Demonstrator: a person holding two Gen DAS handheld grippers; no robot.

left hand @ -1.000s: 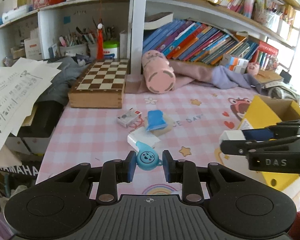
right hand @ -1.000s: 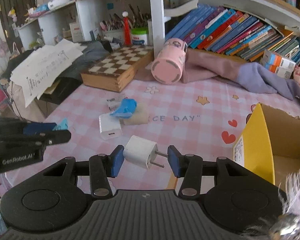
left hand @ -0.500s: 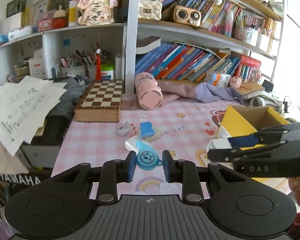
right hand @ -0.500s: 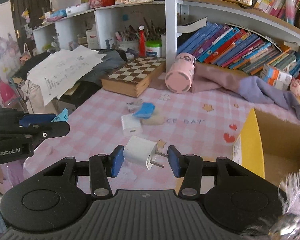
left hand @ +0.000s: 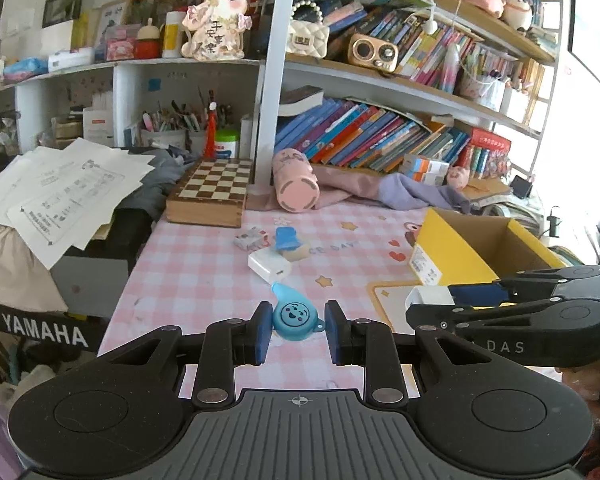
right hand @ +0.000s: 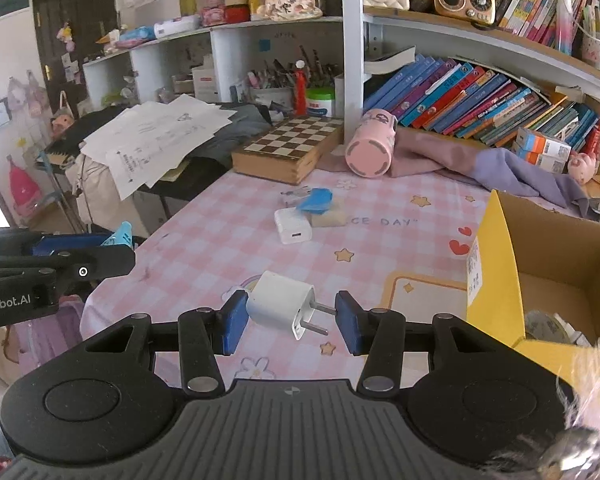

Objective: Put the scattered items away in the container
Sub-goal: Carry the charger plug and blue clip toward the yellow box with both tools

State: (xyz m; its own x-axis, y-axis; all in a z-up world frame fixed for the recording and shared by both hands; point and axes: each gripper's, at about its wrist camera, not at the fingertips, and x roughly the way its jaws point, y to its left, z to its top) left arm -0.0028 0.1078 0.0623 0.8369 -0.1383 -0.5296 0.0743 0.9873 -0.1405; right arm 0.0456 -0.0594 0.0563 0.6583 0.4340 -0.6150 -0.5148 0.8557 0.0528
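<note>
The scattered items are split between our two grippers and the desk (left hand: 204, 264). Going left to right: our left gripper (left hand: 296, 330) has its jaws pinching a blue teardrop tag (left hand: 296, 315) with a smiley face, held above the near part of the desk. Our right gripper (right hand: 291, 318) has its jaws closed on a white plug adapter (right hand: 278, 304), one pad on its body and the other against the tips of its metal prongs. That looks to us a doubtful hold, since the prongs give little surface.

To do this step well, we would carry both pieces rightward over the open top of the yellow cardboard box (right hand: 494, 280), clear its near wall, lower them inside and only then spread the jaws. The adapter should go gently, with no twisting that could slip it off the prongs. With the grippers close together, we would take turns at the opening so they do not knock.

On the desk between the chessboard (left hand: 214, 188) and the box remain a white charger block (left hand: 269, 266), a blue piece (left hand: 287, 238) lying on a beige block, and a small patterned packet (left hand: 251, 239).

The box stands at the right edge of the desk, open upward. In the right wrist view a few things lie at its bottom, a greyish round shape and something pale; we cannot tell what they are.
</note>
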